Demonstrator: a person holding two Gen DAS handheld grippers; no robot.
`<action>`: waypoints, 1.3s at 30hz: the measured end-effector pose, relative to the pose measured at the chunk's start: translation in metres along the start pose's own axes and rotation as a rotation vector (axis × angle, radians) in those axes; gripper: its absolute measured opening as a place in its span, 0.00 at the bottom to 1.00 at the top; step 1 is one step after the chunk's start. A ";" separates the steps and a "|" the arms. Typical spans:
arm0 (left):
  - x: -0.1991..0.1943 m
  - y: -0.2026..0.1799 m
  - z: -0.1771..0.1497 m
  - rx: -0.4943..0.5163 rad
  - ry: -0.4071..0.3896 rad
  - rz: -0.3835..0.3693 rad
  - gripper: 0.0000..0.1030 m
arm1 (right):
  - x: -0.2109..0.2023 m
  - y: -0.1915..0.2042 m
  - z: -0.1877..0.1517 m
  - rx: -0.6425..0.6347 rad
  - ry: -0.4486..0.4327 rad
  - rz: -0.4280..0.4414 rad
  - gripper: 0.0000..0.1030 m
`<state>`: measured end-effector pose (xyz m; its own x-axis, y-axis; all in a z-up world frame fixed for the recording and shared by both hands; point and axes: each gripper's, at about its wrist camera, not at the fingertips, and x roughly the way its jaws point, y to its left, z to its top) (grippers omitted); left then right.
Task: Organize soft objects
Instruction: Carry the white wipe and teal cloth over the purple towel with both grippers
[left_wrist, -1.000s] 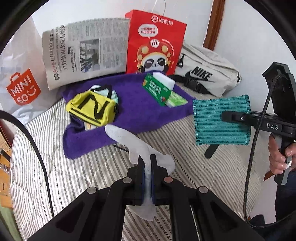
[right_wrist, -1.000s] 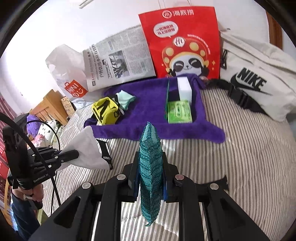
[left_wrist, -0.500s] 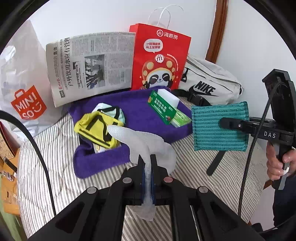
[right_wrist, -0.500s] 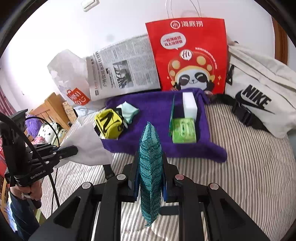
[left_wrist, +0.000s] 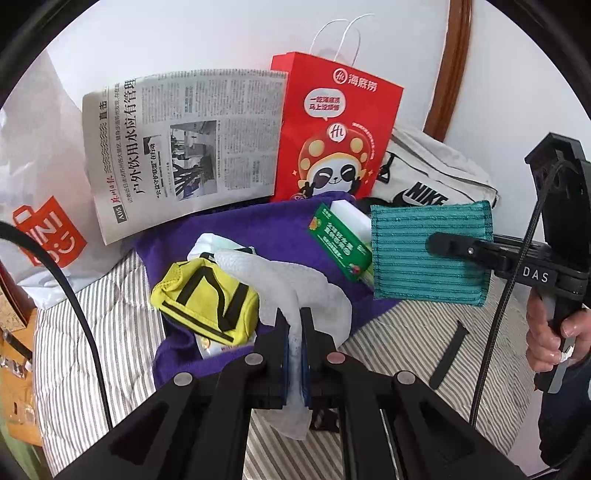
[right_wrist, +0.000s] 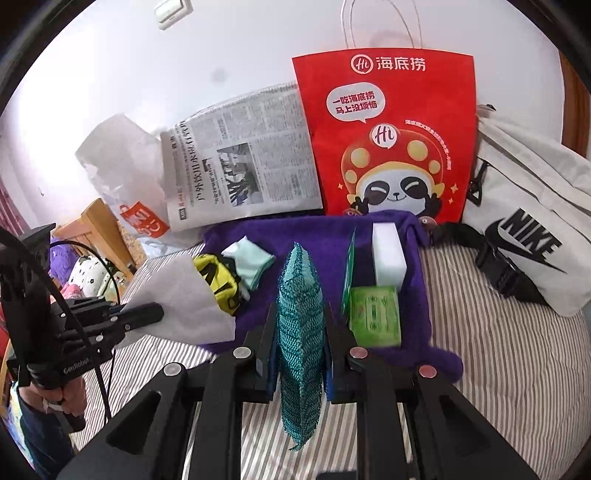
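The white bag (right_wrist: 532, 206) says NIKE, and the red paper bag (right_wrist: 388, 136) has a panda and "Hi". Both stand behind one purple towel (right_wrist: 314, 236) on the bed. Over the towel, the left tool (left_wrist: 294, 339) pinches one white cloth (left_wrist: 295, 280), and the right tool (right_wrist: 300, 350) squeezes one teal cloth (right_wrist: 299, 314).

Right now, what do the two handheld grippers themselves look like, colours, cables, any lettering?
Both are matte black plastic with silver bolt heads and blue pads inside the fingers. The left gripper carries white "GenRobot" lettering, the right gripper a "DAS" label. A black cable loops from each handle. The hand on the right handle wears a dark sleeve.
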<state>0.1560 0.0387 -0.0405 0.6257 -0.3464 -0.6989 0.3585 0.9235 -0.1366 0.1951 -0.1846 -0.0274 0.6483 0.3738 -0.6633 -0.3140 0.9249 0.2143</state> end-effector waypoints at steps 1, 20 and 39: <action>0.003 0.002 0.002 -0.001 0.001 0.003 0.06 | 0.004 0.000 0.003 -0.004 -0.003 -0.007 0.18; 0.066 0.036 0.051 -0.004 0.032 0.005 0.06 | 0.075 -0.010 0.043 0.004 0.005 -0.040 0.18; 0.117 0.043 0.058 -0.013 0.076 0.003 0.06 | 0.114 -0.008 0.048 -0.042 0.028 -0.054 0.18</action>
<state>0.2846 0.0283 -0.0869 0.5723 -0.3308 -0.7504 0.3477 0.9266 -0.1433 0.3043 -0.1461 -0.0701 0.6456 0.3206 -0.6931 -0.3078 0.9399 0.1480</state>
